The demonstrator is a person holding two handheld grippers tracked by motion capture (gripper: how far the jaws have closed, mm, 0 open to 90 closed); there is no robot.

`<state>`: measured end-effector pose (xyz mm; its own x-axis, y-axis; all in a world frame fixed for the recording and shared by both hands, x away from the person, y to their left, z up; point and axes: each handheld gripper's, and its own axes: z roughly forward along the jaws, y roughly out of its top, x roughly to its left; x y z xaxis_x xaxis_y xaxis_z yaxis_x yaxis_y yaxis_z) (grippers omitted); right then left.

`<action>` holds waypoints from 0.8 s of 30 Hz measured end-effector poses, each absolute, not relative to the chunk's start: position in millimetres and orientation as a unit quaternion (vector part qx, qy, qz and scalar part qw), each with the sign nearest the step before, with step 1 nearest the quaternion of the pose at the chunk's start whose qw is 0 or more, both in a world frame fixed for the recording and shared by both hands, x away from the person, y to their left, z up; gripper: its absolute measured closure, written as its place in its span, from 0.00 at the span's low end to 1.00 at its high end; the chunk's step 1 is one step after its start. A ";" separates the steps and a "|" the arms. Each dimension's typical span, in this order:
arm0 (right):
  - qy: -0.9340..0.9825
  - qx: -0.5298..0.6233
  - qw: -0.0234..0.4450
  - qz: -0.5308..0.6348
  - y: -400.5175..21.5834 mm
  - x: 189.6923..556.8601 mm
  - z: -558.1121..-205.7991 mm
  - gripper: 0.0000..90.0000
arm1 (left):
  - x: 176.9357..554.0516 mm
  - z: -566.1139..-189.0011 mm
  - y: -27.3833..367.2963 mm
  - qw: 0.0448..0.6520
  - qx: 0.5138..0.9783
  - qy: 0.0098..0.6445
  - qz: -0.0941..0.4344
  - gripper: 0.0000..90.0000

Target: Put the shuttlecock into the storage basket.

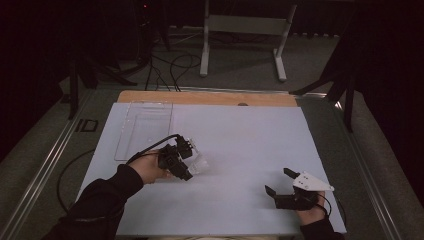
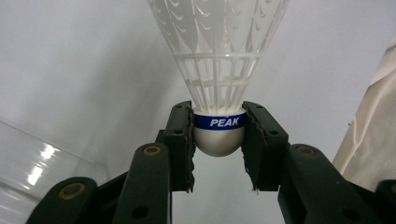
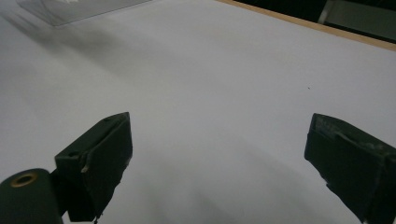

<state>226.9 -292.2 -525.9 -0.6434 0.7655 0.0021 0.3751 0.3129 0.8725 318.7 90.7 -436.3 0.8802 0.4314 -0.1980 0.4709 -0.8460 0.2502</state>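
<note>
A white plastic shuttlecock with a blue band reading PEAK sits between the jaws of my left gripper, whose pads press on its rounded white head. In the high view the left gripper is held a little above the white board at centre left, the shuttlecock pointing right from it. My right gripper rests low at the front right of the board, jaws wide apart. In the right gripper view the right gripper has only bare board between its pads.
A clear plastic tray lies on the back left of the white board; its curved edge is at lower left in the left gripper view. A wooden strip borders the far side. A metal stand and cables lie on the floor beyond.
</note>
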 end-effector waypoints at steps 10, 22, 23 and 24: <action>0.782 0.364 0.210 0.460 -291.7 226.8 -525.8 0.09 | 317.9 -421.8 101.3 0.162 0.958 0.225 -0.080 0.73; 0.783 0.363 0.208 0.460 -290.7 226.7 -526.0 0.09 | 322.0 -390.2 111.8 0.183 0.959 0.206 -0.066 0.73; 0.783 0.363 0.207 0.461 -290.7 226.6 -525.9 0.09 | 322.5 -387.3 112.9 0.184 0.959 0.205 -0.063 0.73; 0.783 0.363 0.208 0.461 -290.7 226.6 -525.9 0.09 | 323.6 -384.2 114.3 0.187 0.959 0.202 -0.061 0.73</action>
<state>226.6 -290.7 -525.9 -0.6499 0.7600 0.0097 0.3775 0.3117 0.8720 323.6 114.3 -384.2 0.9110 0.3648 -0.1922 0.4103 -0.8487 0.3338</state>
